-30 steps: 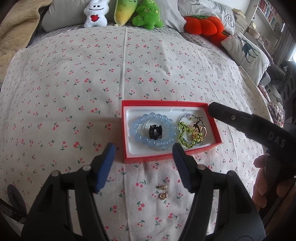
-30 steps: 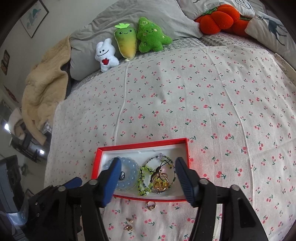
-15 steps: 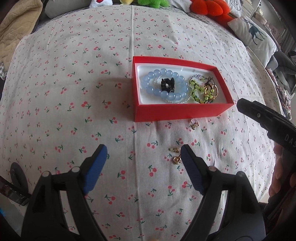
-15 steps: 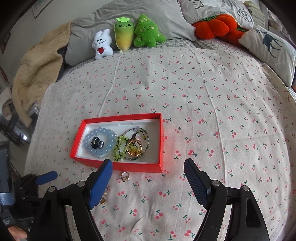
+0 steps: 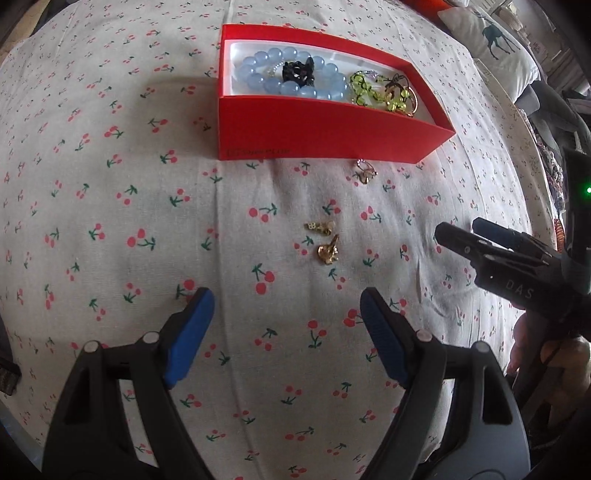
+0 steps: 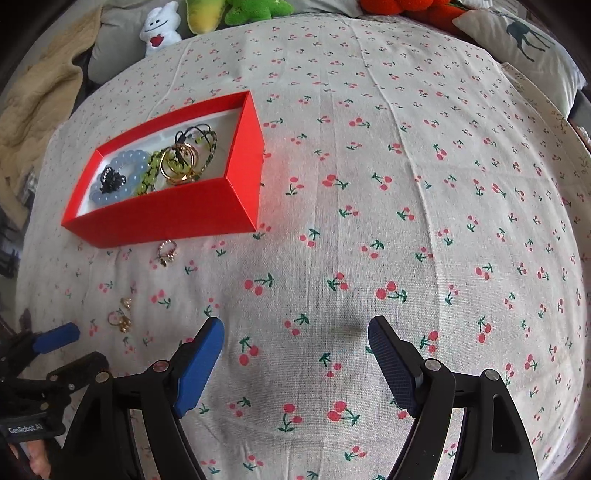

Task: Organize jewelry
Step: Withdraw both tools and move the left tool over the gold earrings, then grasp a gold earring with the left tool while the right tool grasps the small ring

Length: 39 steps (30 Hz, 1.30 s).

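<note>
A red box [image 5: 325, 129] stands on the cherry-print bedspread. It holds a blue bead bracelet [image 5: 258, 79], a black piece [image 5: 297, 72], a green bead bracelet [image 5: 364, 90] and gold rings [image 6: 179, 164]. On the cloth in front of the box lie a loose ring [image 5: 365, 171] and two small gold earrings [image 5: 321, 226] [image 5: 328, 251]. My left gripper [image 5: 285, 299] hovers open just short of the earrings, nothing between its fingers. My right gripper [image 6: 295, 325] is open over bare cloth, to the right of the box [image 6: 162, 218] and the loose ring [image 6: 167, 251].
Plush toys [image 6: 159, 27] line the head of the bed, with a deer-print pillow [image 6: 524, 40] at the right and a beige blanket [image 6: 33, 96] at the left. A person's hand [image 5: 554, 354] holds the right gripper at the left view's edge.
Both grippers have come down toward the bedspread and tipped more steeply downward, so the box now sits higher in both views. Their jaws stand wider than a second ago.
</note>
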Tool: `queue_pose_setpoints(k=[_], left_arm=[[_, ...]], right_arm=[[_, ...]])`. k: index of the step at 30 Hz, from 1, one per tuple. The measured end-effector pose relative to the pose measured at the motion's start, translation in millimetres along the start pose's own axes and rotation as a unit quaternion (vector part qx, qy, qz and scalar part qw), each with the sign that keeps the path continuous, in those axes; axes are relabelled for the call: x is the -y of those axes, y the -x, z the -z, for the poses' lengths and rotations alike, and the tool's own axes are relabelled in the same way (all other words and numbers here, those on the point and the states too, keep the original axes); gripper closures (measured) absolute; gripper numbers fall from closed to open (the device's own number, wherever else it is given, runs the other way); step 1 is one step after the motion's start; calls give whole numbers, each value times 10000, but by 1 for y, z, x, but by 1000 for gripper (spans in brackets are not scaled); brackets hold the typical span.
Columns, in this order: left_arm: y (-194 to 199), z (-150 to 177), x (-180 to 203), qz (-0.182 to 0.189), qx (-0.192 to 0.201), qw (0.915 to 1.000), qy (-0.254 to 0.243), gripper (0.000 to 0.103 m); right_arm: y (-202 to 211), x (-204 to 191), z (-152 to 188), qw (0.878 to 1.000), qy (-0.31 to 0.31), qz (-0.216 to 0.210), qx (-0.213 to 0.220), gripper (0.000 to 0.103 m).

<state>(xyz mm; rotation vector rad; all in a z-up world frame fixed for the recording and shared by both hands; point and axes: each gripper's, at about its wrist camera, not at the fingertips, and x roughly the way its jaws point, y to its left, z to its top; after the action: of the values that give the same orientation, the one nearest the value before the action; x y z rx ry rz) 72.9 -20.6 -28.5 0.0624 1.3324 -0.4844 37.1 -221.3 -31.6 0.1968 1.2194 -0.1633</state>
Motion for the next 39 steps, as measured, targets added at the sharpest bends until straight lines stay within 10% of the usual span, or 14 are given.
queue_pose_setpoints(k=[16,39], left_arm=[[-20,-17,35,85,23,9998,153,75],[-16,-24,23,-200,162,9982,534,89]], right_arm=[[-7,2,15,9998,120,137,-118,17],[-5,3,8,9998,27,-122,-153,16]])
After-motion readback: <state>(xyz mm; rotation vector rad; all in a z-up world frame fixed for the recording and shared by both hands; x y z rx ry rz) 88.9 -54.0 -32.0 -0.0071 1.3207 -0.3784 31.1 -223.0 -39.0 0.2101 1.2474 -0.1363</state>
